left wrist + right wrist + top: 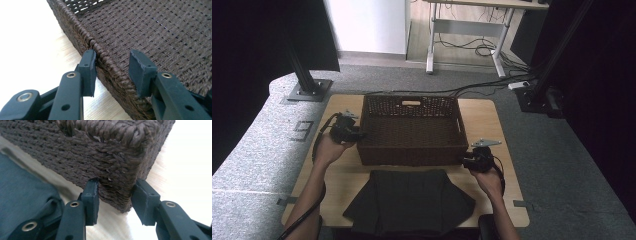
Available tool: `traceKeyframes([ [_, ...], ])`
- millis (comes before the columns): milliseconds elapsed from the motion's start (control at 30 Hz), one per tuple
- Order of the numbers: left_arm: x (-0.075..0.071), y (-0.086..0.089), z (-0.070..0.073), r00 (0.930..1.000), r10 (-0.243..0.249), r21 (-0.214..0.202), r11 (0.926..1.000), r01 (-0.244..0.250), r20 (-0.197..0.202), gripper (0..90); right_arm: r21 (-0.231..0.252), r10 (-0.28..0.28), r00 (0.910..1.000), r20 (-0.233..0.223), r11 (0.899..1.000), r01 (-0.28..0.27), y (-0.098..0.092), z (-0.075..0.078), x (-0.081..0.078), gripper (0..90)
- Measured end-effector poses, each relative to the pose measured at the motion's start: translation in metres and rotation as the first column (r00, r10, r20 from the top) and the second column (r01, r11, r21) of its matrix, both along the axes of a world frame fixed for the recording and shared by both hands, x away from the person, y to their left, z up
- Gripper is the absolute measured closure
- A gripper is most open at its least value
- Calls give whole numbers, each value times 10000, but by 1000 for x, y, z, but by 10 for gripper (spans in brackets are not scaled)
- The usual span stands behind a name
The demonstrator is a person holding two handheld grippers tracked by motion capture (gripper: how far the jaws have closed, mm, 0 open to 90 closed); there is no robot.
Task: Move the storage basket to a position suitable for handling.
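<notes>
Woven brown wicker makes up the basket (412, 131), a shallow rectangular tray with cut-out handles in its end walls, sitting mid-bench with a folded dark cloth (409, 201) on the near side of it. The left tool (112, 66) straddles the basket's rim, one jaw outside the wall and touching it, the other inside with a gap to the weave, so the grip looks not quite seated. The right tool (115, 192) has narrowed its jaws onto the near right corner, low on the wall, both pads pressing the weave. To move the basket well, I would judge that both tools should bite squarely before any lift, rise together and keep level, since a corner pinch low down may slip or tip the basket toward the cloth beside that tool.
</notes>
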State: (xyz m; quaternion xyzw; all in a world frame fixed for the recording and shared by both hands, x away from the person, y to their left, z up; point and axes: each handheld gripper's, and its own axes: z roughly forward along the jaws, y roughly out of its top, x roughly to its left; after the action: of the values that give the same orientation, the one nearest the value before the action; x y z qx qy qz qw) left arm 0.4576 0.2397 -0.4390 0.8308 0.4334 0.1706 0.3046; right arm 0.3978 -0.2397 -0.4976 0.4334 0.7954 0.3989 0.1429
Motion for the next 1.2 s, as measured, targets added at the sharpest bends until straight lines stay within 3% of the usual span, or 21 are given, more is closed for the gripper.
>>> traceKeyframes([
  [433, -5, -2, 1, 10000, -60, -38, 10000, 60, -7, 615, 217, 79, 10000, 7, 9997, -79, -1, -2, -32, 591],
  [833, -11, -4, -1, 10000, 61, -222, 9997, -59, 50, 609, 115, -7, 10000, -54, 9999, 7, -3, -1, -34, 568],
  [933, -13, -3, 0, 9998, 155, -336, 9993, -150, 137, 540, 77, 21, 9999, -121, 10000, -20, -3, 0, -34, 557],
  [1000, -20, 0, 3, 9982, 308, -309, 9991, -292, 511, 438, 9, -22, 10000, -62, 10000, 22, -4, 1, -35, 520],
  [1100, -27, 6, 5, 9966, 461, -341, 9985, -439, 676, 354, -195, -97, 9999, 66, 9998, 98, -6, 3, -36, 492],
  [1167, -33, 14, 6, 9951, 652, -499, 9969, -616, 744, 308, -300, -294, 9993, 241, 9991, 301, -10, 6, -38, 420],
  [1200, -41, 23, 6, 9951, 724, -1040, 9924, -652, 673, 291, -361, -373, 9989, 282, 9986, 383, -12, 7, -39, 390],
])
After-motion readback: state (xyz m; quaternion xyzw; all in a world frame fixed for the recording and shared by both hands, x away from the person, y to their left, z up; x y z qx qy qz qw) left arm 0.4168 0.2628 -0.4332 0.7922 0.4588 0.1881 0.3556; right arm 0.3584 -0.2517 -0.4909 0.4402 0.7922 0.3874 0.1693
